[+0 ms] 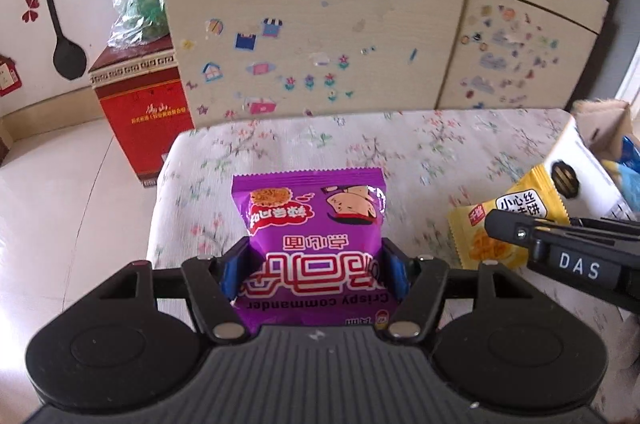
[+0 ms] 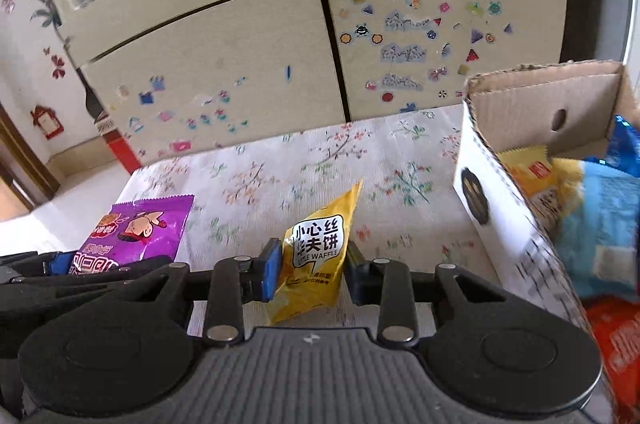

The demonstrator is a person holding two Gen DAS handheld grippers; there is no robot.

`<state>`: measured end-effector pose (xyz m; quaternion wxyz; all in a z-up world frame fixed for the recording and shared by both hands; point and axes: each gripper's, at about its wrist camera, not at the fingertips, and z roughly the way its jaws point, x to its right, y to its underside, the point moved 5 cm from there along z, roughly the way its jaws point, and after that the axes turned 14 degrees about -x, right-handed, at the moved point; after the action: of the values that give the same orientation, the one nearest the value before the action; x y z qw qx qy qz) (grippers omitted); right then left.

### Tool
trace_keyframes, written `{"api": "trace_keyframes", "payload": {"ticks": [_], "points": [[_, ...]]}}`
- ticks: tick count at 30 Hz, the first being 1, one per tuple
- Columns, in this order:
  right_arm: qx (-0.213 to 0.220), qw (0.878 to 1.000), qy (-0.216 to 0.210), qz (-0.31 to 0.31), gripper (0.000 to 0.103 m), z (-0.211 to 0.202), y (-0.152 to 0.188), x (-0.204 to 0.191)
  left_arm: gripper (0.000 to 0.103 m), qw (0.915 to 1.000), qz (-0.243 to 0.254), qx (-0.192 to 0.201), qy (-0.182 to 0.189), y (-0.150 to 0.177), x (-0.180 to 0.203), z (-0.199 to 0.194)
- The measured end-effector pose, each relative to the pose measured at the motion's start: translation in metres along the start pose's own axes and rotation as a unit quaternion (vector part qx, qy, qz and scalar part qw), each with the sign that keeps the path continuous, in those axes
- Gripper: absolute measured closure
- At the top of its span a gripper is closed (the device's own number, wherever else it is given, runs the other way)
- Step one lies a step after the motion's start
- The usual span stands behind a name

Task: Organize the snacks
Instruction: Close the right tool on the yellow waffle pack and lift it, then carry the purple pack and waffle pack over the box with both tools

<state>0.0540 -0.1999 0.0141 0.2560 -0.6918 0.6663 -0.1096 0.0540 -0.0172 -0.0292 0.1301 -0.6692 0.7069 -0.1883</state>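
Note:
My left gripper is shut on a purple snack packet, its blue pads pressing both sides; the packet hangs lifted over the floral tablecloth. My right gripper is shut on a yellow waffle packet, pinched upright between its pads. In the left wrist view the yellow waffle packet and the right gripper's black finger show at the right. The purple snack packet appears at the left of the right wrist view.
An open cardboard box stands at the table's right, holding yellow, blue and red packets. A beige cabinet covered with stickers rises behind the table. A red box sits on the floor to the left.

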Motion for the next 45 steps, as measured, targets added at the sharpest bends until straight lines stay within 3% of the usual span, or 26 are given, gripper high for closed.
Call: {"api": "trace_keyframes", "payload": {"ticks": [1, 4, 11, 17, 36, 45], "points": [[-0.002, 1.000, 0.004, -0.006, 0.071, -0.003, 0.003, 0.000, 0.038, 1.0000, -0.003, -0.002, 0.001, 0.006, 0.000, -0.003], [-0.001, 1.000, 0.008, -0.009, 0.072, -0.015, 0.013, 0.002, 0.037, 0.9999, -0.010, -0.005, 0.008, 0.021, 0.001, -0.011], [-0.018, 0.998, -0.029, 0.044, 0.080, -0.028, 0.033, 0.013, 0.037, 0.9994, -0.026, -0.012, 0.018, 0.054, 0.002, -0.024], [-0.007, 0.999, -0.030, 0.024, 0.087, -0.049, 0.042, 0.001, 0.037, 0.9989, -0.033, 0.001, 0.033, 0.064, 0.005, -0.038], [0.065, 0.997, -0.037, -0.008, 0.088, -0.132, 0.059, -0.001, 0.037, 0.9970, -0.021, 0.035, 0.066, 0.081, 0.028, -0.072], [0.109, 0.993, -0.045, 0.009, 0.088, -0.169, 0.059, 0.020, 0.037, 0.9972, 0.003, 0.051, 0.055, 0.079, 0.040, -0.096]]}}
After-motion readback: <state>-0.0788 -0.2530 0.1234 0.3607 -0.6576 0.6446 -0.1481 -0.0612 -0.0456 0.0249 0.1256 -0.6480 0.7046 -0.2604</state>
